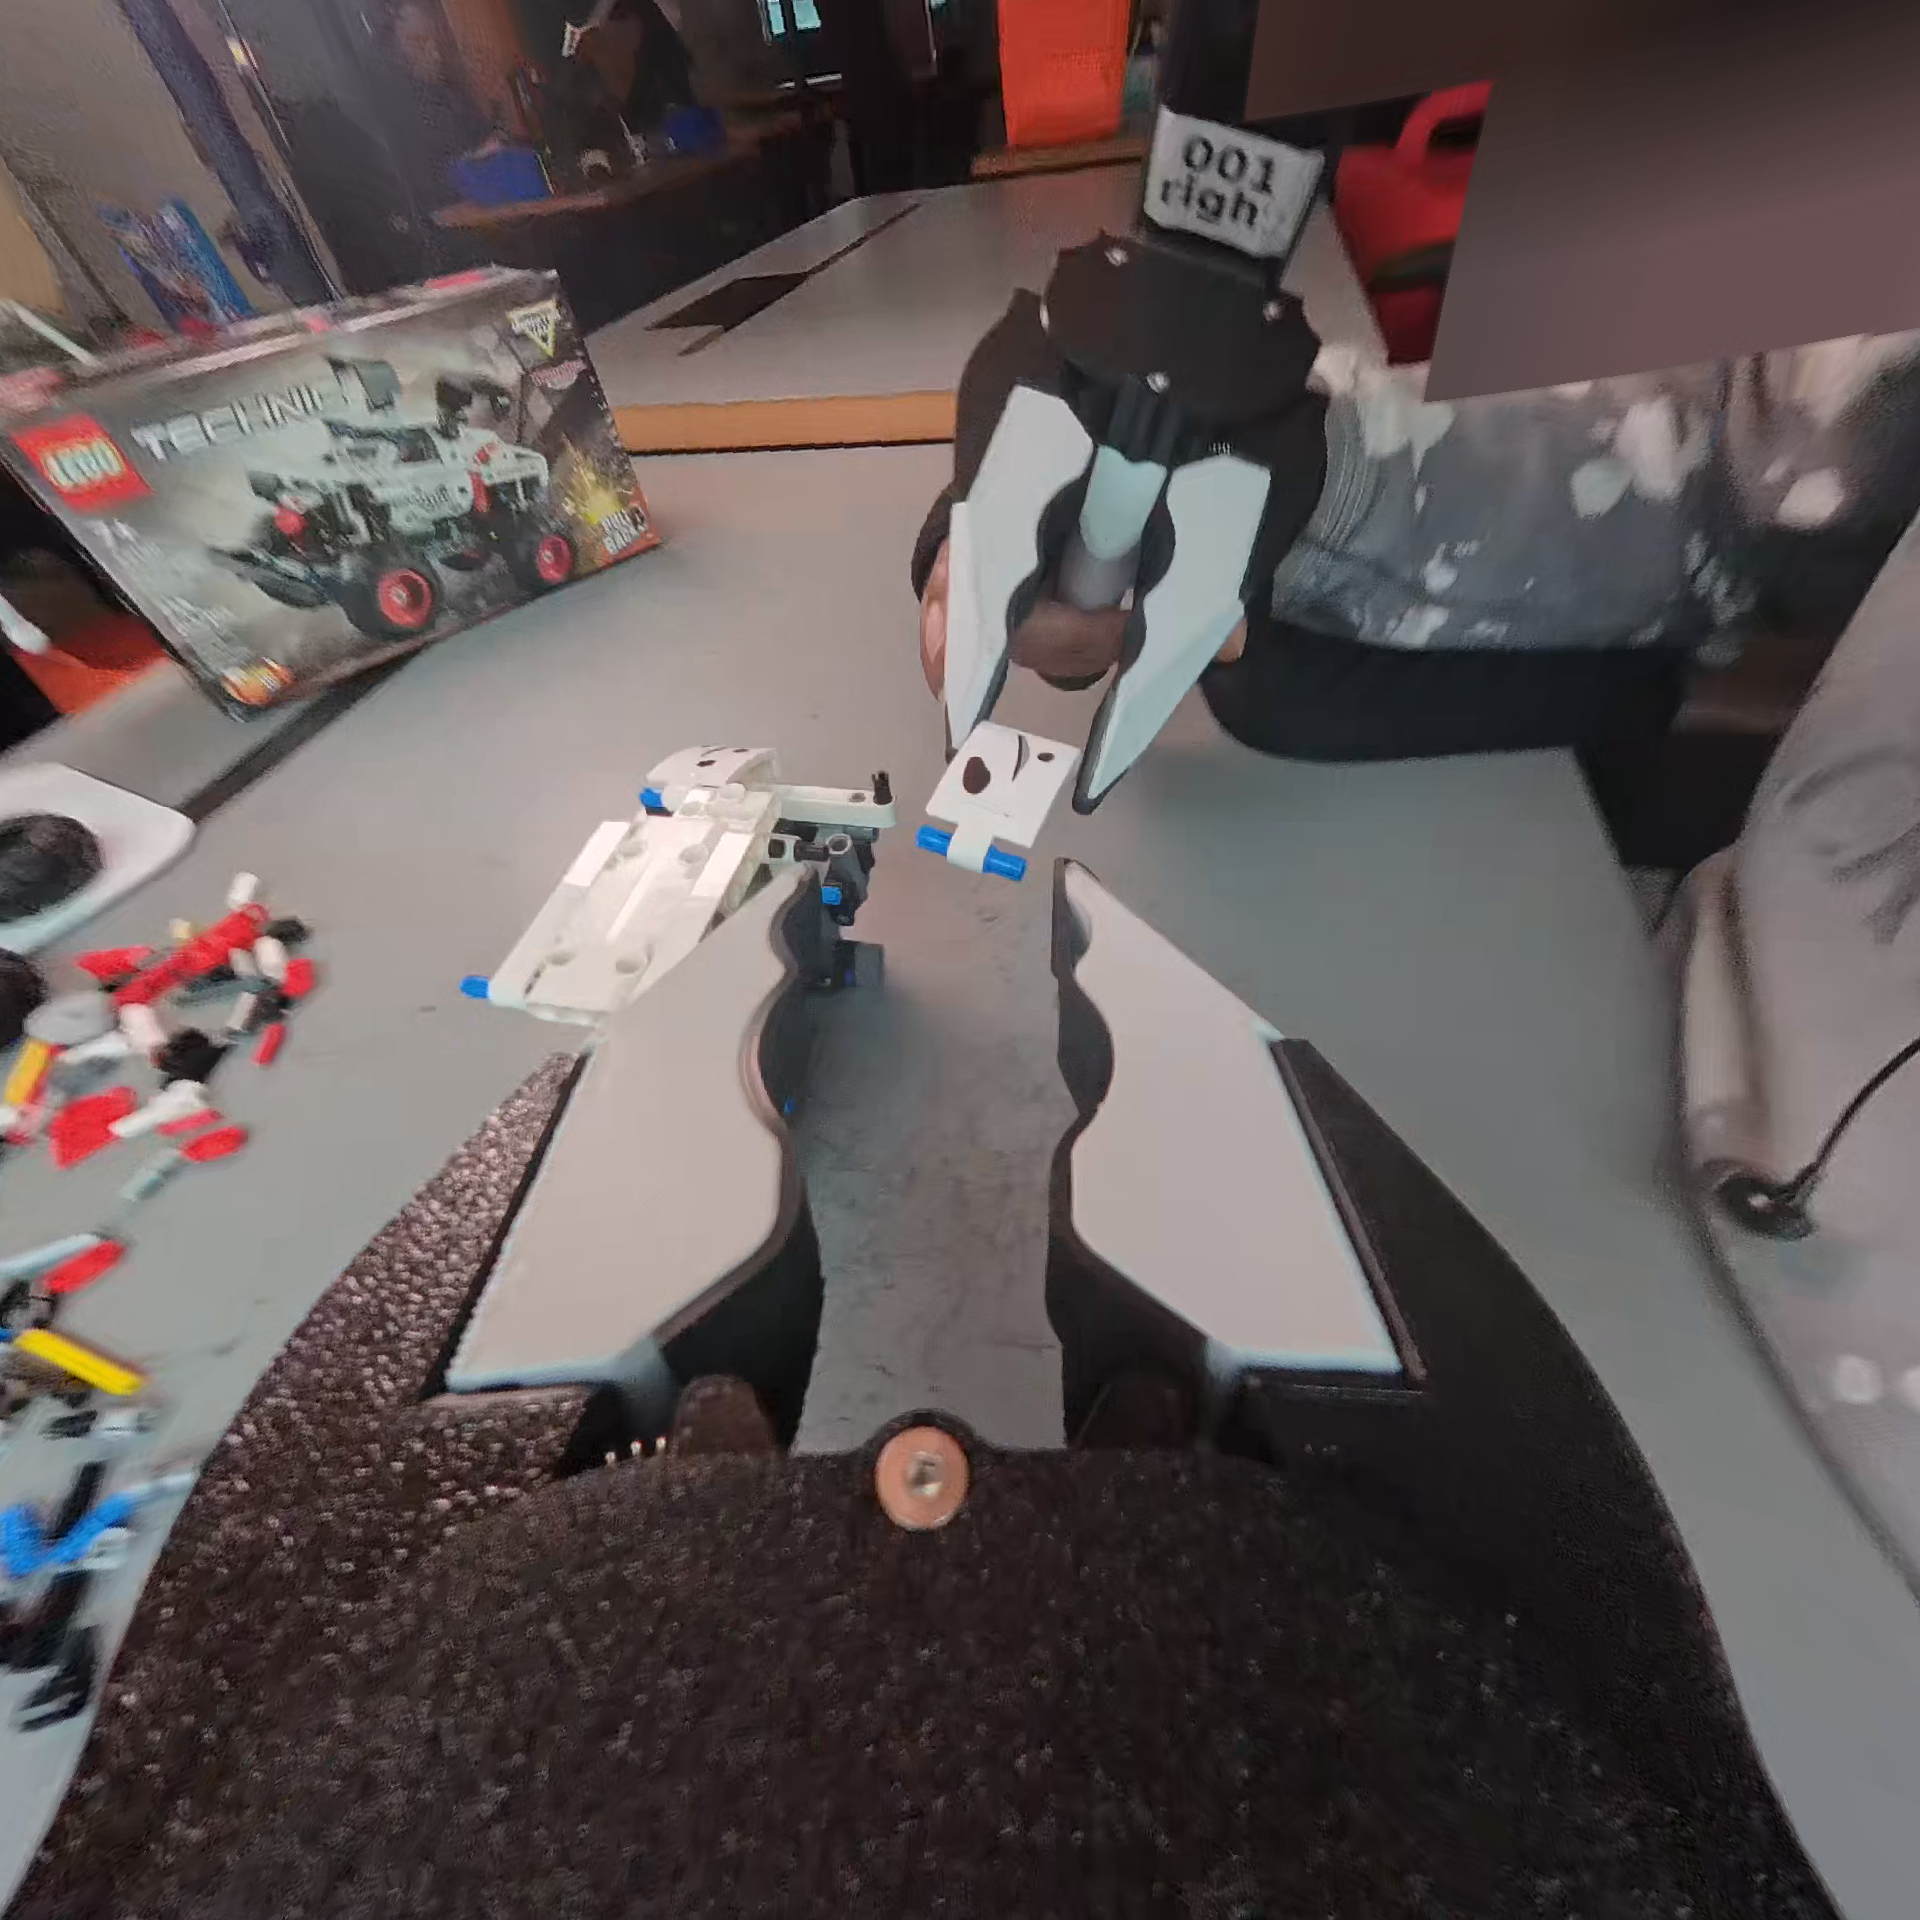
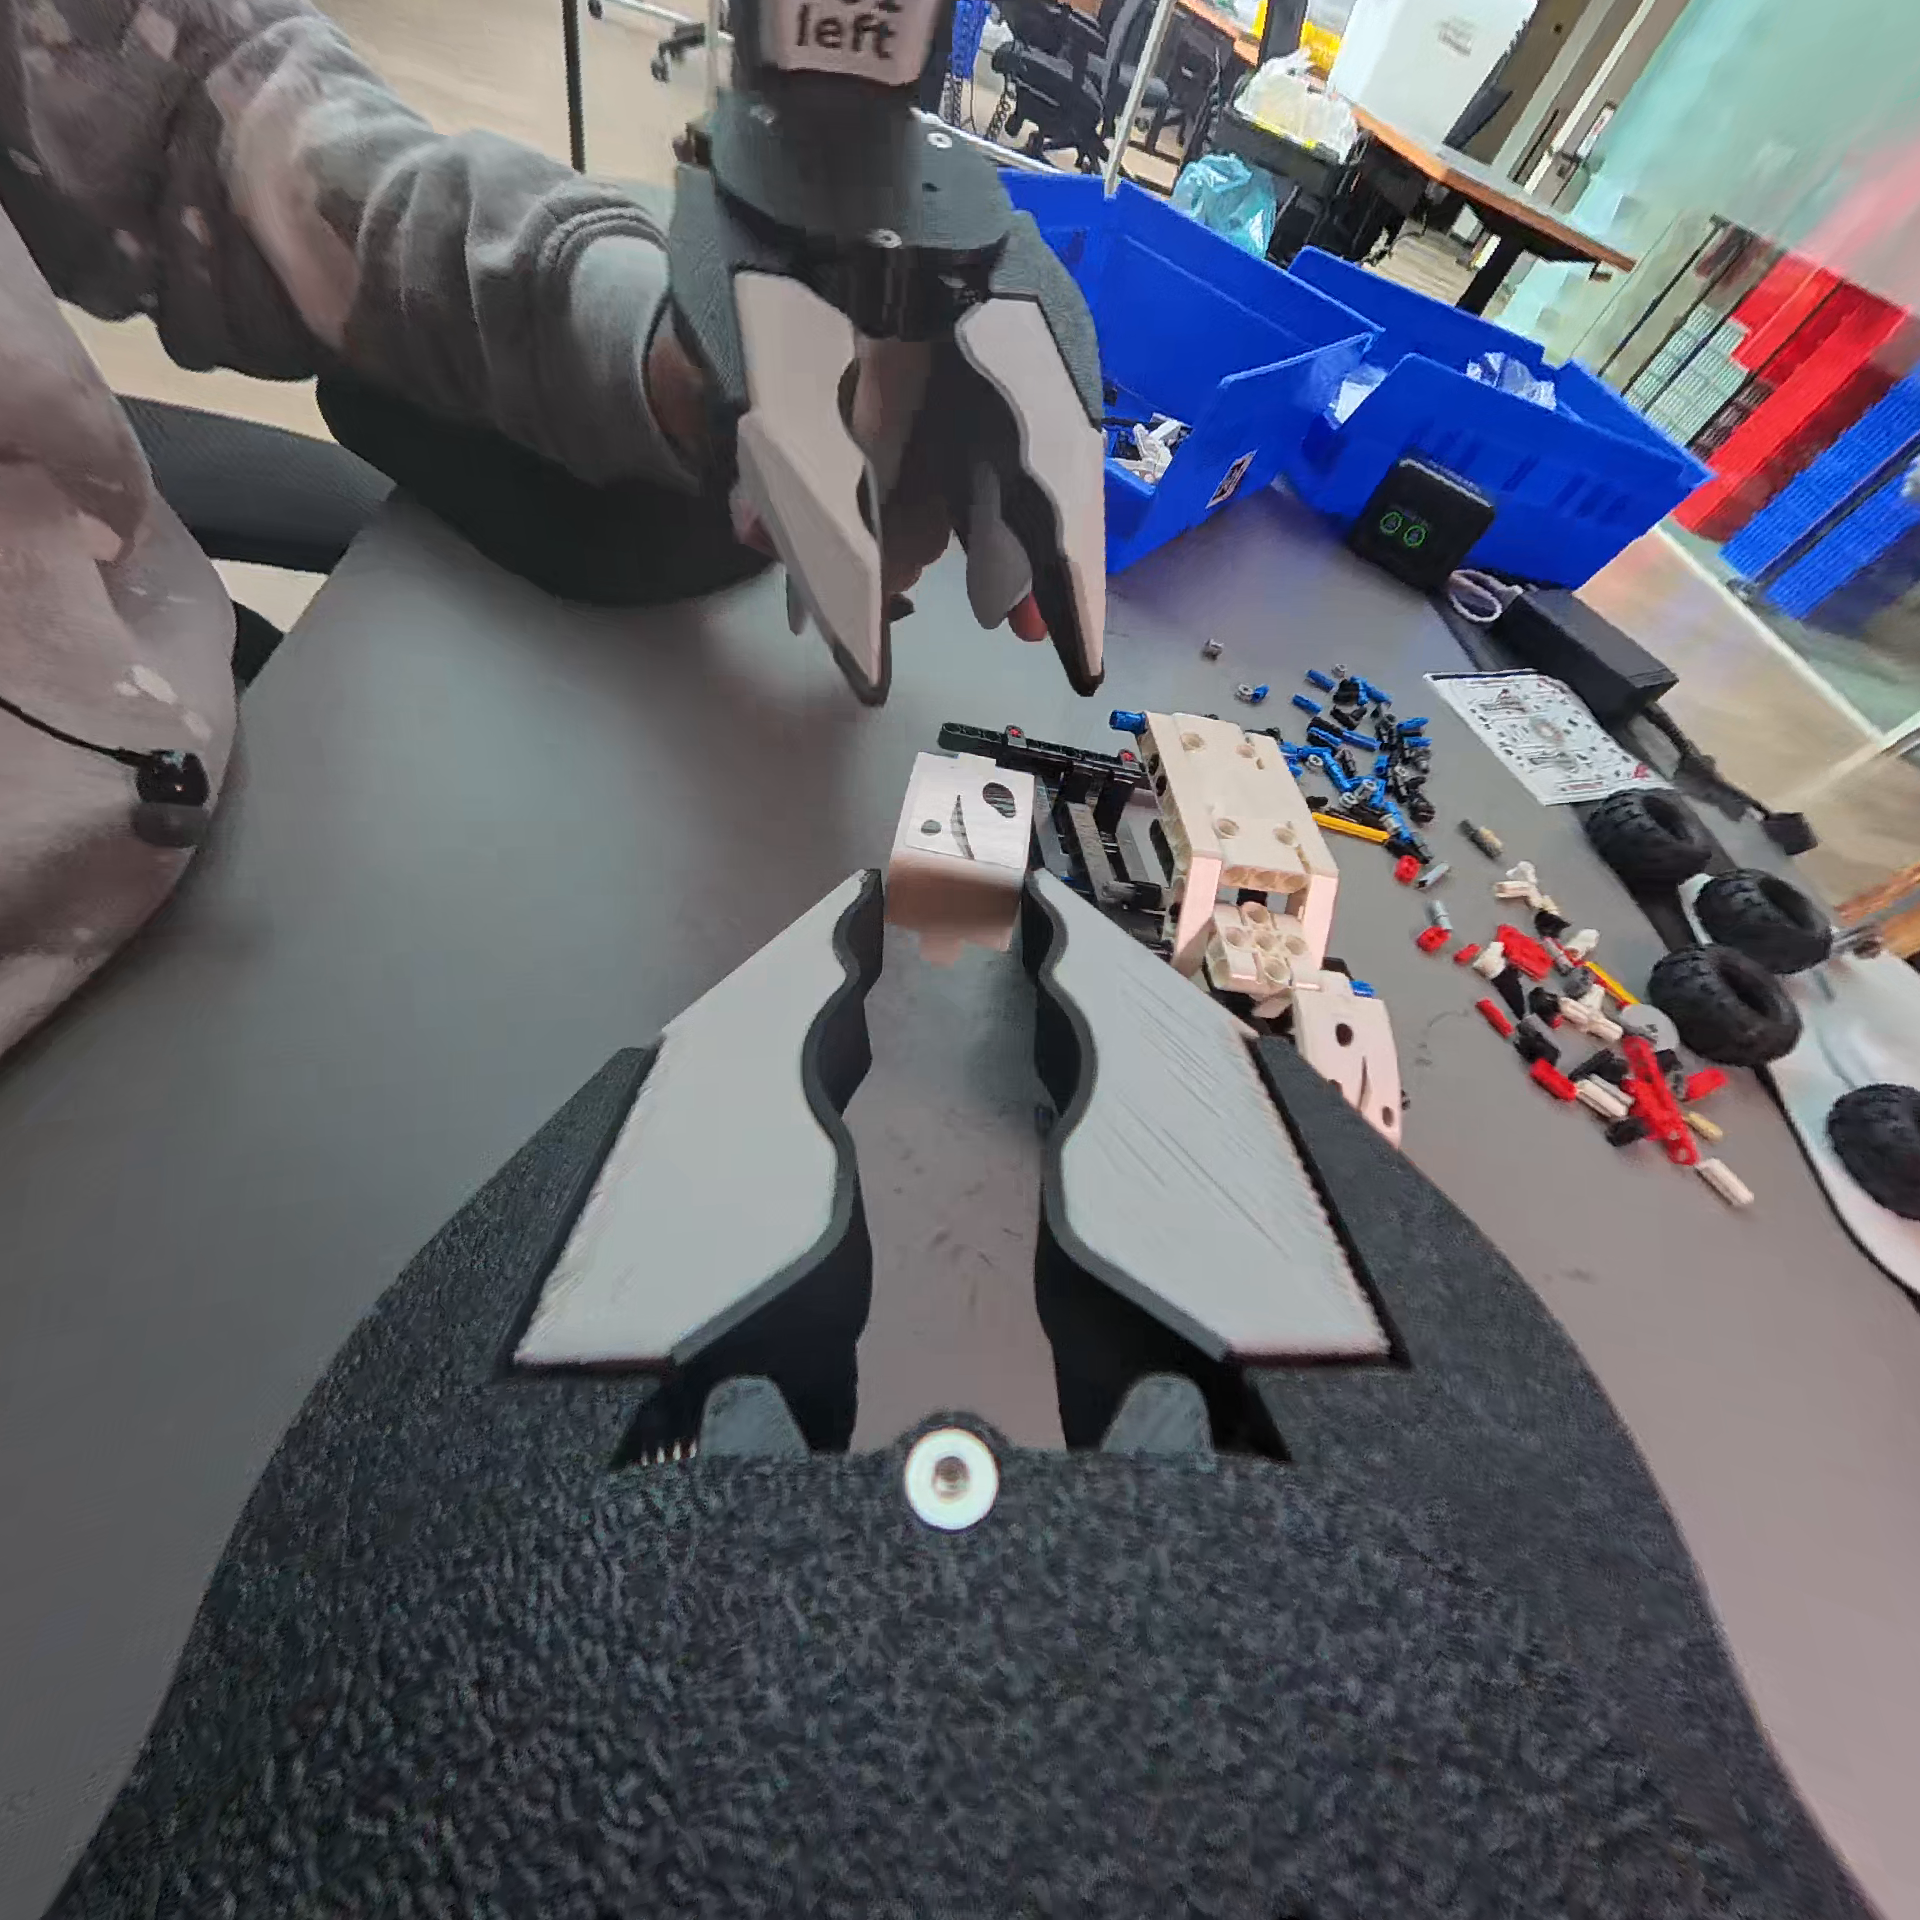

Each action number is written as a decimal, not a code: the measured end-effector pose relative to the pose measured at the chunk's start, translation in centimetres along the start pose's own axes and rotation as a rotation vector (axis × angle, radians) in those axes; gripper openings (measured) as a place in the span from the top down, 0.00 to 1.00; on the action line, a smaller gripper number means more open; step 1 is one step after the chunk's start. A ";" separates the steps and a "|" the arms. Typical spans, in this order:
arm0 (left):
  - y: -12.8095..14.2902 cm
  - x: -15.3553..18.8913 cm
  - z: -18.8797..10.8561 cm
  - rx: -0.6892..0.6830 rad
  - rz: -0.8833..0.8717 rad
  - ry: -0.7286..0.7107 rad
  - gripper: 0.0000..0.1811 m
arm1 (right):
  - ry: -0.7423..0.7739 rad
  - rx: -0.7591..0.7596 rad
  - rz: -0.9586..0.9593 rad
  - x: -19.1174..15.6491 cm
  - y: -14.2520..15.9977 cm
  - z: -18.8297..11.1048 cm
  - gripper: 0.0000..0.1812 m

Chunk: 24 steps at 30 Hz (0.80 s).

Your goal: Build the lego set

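The white panel [image 2: 961,831], with dark spots and blue pins on one edge, is clamped between the fingertips of the right gripper [image 2: 951,894] and held above the grey table [image 2: 520,935]. It is just beside the half-built truck [image 2: 1226,831], not touching it. The left gripper [image 1: 930,883] has its fingers apart, empty, near the truck. Loose parts [image 2: 1579,1018] and black tyres [image 2: 1725,1003] lie further right; the set box [image 1: 322,468] stands behind.

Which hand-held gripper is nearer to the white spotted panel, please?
The right hand-held gripper: it holds the white spotted panel between its fingertips. The left hand-held gripper is open, just short of it, beside the truck chassis.
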<state>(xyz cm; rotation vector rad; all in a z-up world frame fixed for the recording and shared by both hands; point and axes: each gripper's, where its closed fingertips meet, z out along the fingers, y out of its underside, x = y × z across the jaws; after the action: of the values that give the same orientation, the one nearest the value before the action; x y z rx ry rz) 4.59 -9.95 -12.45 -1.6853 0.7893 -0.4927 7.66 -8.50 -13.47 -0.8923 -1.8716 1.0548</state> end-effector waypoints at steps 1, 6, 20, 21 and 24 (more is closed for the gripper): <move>-0.3 -0.4 -0.1 0.016 -0.089 0.019 0.74 | 0.013 -0.008 -0.033 0.1 0.2 -0.3 0.86; -1.0 -3.4 -0.8 -0.014 -0.100 -0.050 0.73 | 0.075 -0.026 -0.021 1.7 1.9 -1.9 0.86; 4.2 -5.8 4.3 -0.651 0.236 0.224 0.70 | -0.120 -0.132 0.113 -1.2 5.1 -2.9 0.86; 4.2 -5.6 4.2 -0.652 0.267 0.246 0.71 | -0.122 -0.133 0.110 -1.3 5.1 -2.9 0.86; 4.3 -4.0 3.4 -0.655 0.304 0.359 0.74 | -0.130 -0.093 0.110 -1.5 4.5 -3.3 0.86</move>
<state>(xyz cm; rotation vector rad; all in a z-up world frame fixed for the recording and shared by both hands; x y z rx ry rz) 3.10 -5.24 -17.11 -2.0404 1.5705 -0.3423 12.08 -6.78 -16.83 -1.0111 -2.0124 1.1237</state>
